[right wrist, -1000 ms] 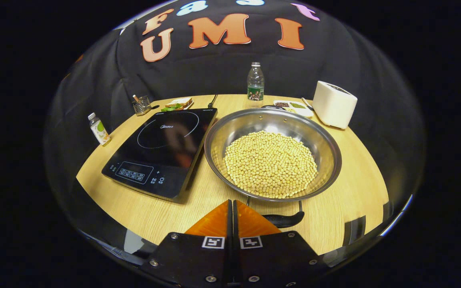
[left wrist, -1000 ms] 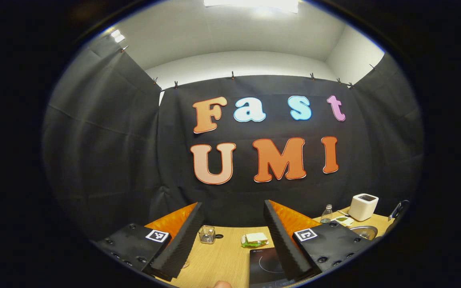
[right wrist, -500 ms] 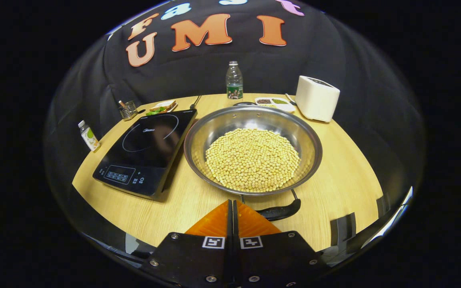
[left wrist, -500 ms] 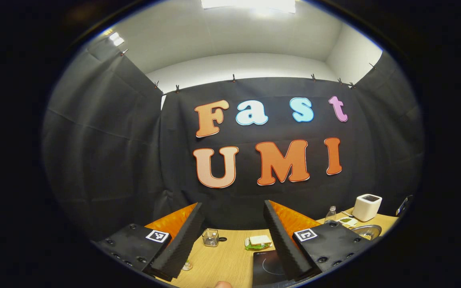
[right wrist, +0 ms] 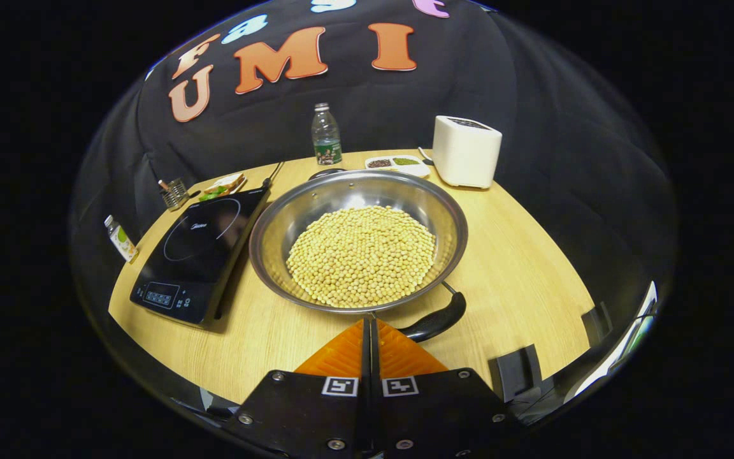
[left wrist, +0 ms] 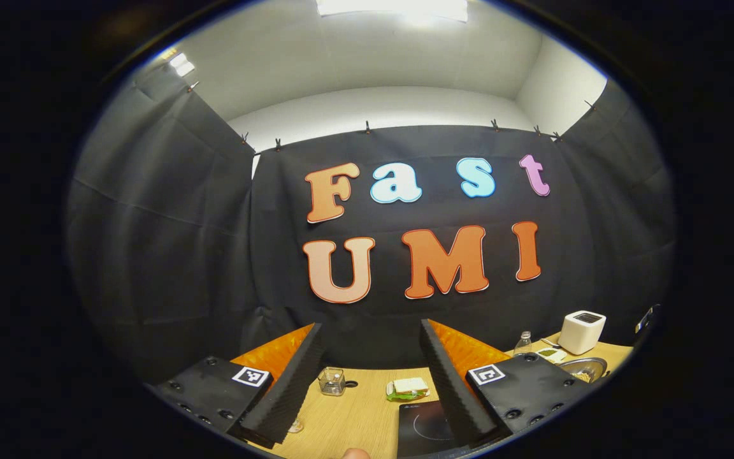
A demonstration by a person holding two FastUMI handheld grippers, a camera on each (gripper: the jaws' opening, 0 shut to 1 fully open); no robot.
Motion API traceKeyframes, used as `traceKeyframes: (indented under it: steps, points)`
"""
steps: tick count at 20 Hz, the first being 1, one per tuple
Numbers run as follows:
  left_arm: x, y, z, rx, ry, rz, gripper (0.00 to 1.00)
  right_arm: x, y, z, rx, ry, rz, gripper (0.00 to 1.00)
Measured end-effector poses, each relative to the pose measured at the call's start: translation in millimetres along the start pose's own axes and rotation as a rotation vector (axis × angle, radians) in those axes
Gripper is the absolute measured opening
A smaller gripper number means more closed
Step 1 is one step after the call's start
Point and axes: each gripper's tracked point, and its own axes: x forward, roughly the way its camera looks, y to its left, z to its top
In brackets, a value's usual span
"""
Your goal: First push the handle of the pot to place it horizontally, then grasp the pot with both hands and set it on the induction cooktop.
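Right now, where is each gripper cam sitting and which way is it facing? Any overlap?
Left gripper view: rides the left gripper, low near the table's edge, facing the booth wall; its own open fingers and a fingertip at the bottom show.
Right gripper view: rides the right gripper, above the near edge, looking down on the pot of beans; its shut fingers show by the pot handle.
Shared: induction cooktop, sandwich, white appliance.

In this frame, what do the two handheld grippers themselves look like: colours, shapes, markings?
Both share one build. The left gripper has two wedge-shaped jaws with orange outer faces and black ribbed inner pads, each on a black plate with screws and a square black-and-white marker tag. The right gripper shows the same orange wedges, black screwed plates and two marker tags side by side. No cables or sleeves are visible.
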Motion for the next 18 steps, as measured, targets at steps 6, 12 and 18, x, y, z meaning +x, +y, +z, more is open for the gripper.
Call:
traceKeyframes:
  steps: [6, 12, 18]
  points:
    - [0.3, -7.6, 4.1, 0.002, -0.005, -0.009, 0.99, 6.8, -28.8, 9.0, 0.025, -0.010, -0.056, 0.00]
    - [2.7, -9.1, 5.8, 0.012, -0.003, -0.003, 1.00, 14.4, -49.9, 17.3, 0.033, -0.027, -0.109, 0.00]
    - [1.4, -10.7, 10.1, 0.011, -0.005, -0.009, 0.98, 24.2, -69.8, 27.3, 0.045, -0.046, -0.162, 0.00]
